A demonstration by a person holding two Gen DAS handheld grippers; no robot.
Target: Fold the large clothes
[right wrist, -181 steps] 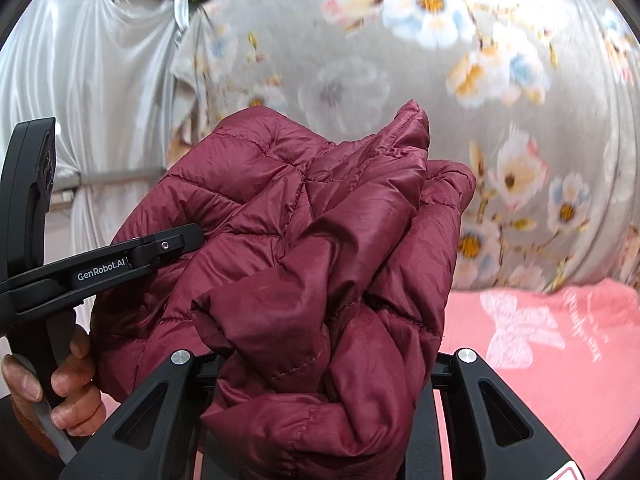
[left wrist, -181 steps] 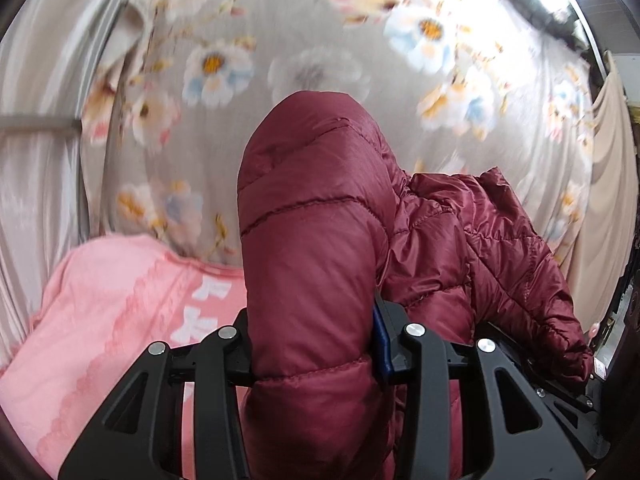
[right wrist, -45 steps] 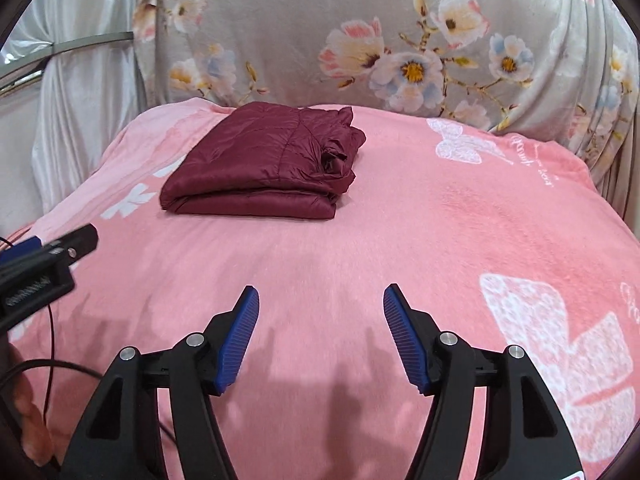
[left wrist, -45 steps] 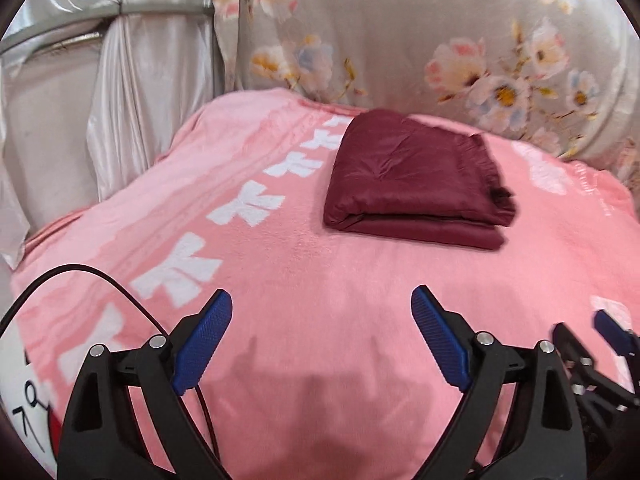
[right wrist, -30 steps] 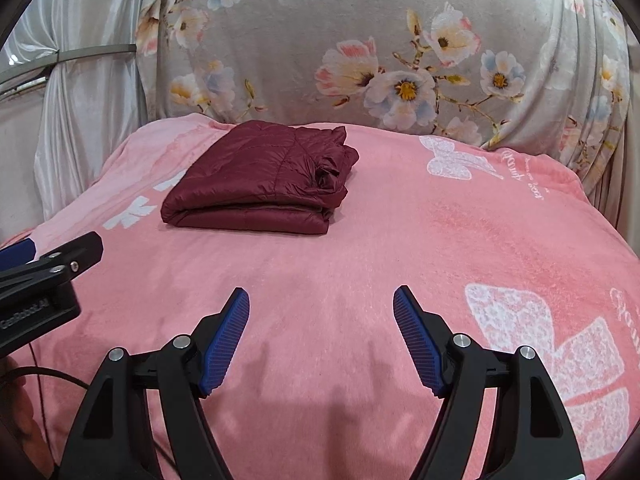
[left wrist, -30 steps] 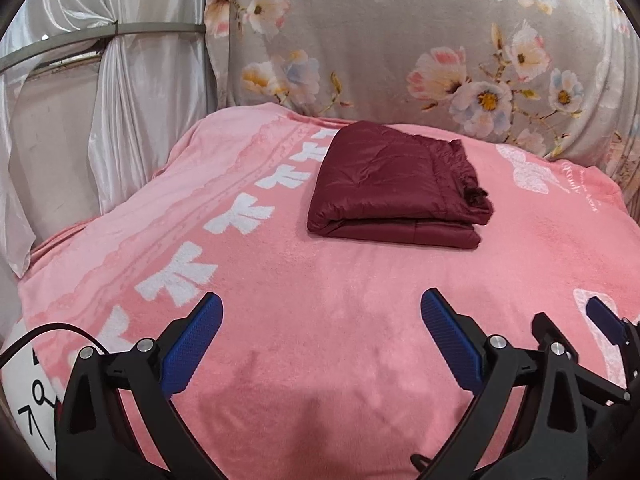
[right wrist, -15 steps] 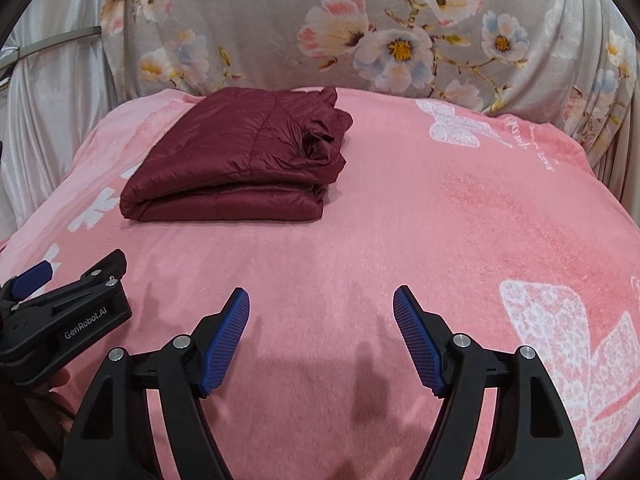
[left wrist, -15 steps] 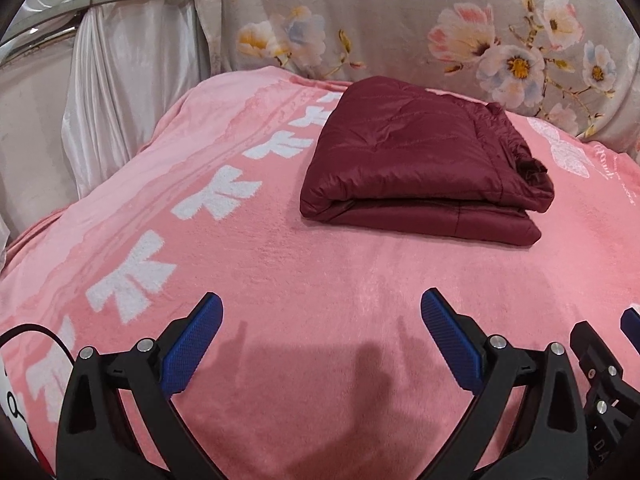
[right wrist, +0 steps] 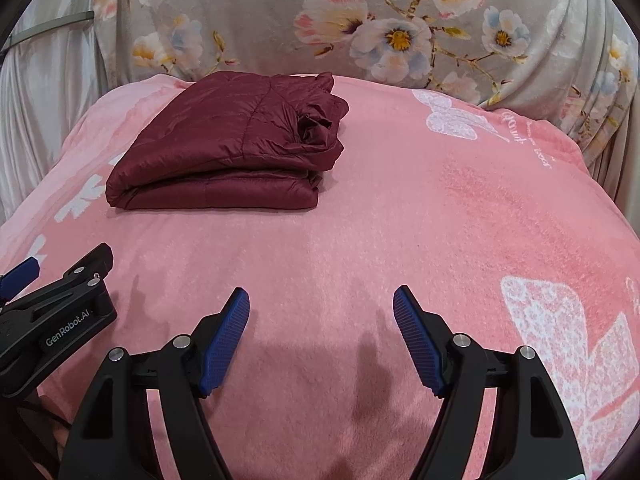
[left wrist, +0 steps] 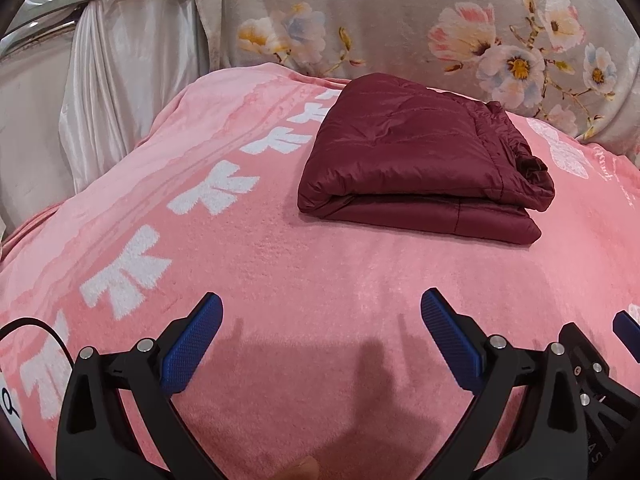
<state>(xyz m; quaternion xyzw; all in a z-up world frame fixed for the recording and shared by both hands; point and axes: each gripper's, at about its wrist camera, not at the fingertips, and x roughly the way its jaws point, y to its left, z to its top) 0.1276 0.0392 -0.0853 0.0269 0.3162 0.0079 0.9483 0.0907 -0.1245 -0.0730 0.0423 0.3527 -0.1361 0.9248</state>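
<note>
A dark red puffer jacket point(left wrist: 416, 160) lies folded in a flat rectangle on the pink blanket point(left wrist: 320, 272), toward its far side; it also shows in the right wrist view point(right wrist: 228, 148). My left gripper point(left wrist: 320, 320) is open and empty, low over the blanket, well short of the jacket. My right gripper point(right wrist: 321, 316) is open and empty, also short of the jacket, which lies ahead and to its left. The left gripper's body shows at the right wrist view's left edge point(right wrist: 52, 320).
The pink blanket point(right wrist: 440, 220) has white bow and butterfly prints. A grey floral cloth point(left wrist: 400, 20) hangs behind it. White satin drapes and a metal rail point(left wrist: 120, 40) stand at the left. A black cable point(left wrist: 36, 326) lies at the near left.
Six seconds ago both grippers held the jacket up; now it lies folded on the blanket and both are open. In the last second both grippers moved slightly closer to it.
</note>
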